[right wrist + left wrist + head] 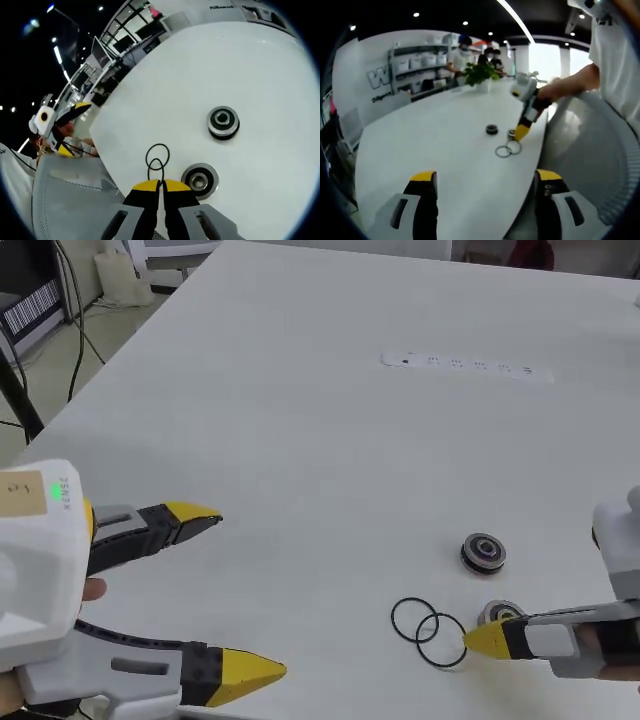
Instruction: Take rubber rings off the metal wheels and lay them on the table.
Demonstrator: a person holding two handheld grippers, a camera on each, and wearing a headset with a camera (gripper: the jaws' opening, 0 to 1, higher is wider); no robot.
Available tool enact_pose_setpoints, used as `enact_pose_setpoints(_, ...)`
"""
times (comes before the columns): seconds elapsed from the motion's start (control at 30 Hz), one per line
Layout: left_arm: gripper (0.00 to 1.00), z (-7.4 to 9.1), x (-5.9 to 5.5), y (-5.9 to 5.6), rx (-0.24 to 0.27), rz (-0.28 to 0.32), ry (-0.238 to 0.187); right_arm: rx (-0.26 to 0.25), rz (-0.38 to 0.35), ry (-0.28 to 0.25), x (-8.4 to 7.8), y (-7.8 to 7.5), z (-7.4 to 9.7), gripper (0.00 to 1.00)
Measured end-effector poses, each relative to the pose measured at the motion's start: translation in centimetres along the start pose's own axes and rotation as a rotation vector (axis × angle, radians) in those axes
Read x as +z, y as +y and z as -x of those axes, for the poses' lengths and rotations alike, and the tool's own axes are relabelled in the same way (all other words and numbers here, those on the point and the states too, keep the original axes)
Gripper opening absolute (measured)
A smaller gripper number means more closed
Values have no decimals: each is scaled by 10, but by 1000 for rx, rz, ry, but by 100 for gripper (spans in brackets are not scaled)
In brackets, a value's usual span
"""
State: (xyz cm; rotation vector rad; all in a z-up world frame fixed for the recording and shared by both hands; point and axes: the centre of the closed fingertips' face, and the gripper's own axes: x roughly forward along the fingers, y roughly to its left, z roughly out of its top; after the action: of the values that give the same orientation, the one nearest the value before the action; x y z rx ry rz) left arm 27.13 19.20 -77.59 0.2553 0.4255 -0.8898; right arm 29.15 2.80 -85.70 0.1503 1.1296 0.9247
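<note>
Two black rubber rings lie overlapping on the white table (pixel 300 440), one to the left (pixel 413 618) and one to the right (pixel 441 638). My right gripper (pixel 468 641) is shut, its yellow tips on the edge of the right ring (pixel 156 167); the other ring (pixel 158 152) lies just beyond. A silvery metal wheel (pixel 500 613) sits right beside the tips, also seen close up (pixel 199 179). A second wheel (pixel 484 551) with a dark rim stands farther back (pixel 223 121). My left gripper (pixel 248 595) hovers open at the near left, nothing between its jaws (pixel 485 176).
A white power strip (pixel 465 365) lies at the far side of the table. The table's near edge runs just below both grippers. Shelves, a potted plant (pixel 479 74) and people stand beyond the table's far end in the left gripper view.
</note>
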Motion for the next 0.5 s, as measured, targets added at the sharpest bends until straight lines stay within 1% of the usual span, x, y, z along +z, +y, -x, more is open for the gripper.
enact_pose_setpoints(0.13,81,0,-1,1,4,-4,3,0,3,9,-1,0,0,1)
enact_pose_setpoints(0.37,81,-1,-1,0,2,-7,6,-11,15,6,0,-2,1,4)
enact_pose_setpoints(0.5,81,0,-1,0,4,-12,11,-16,19,-2,2,-2,4,8)
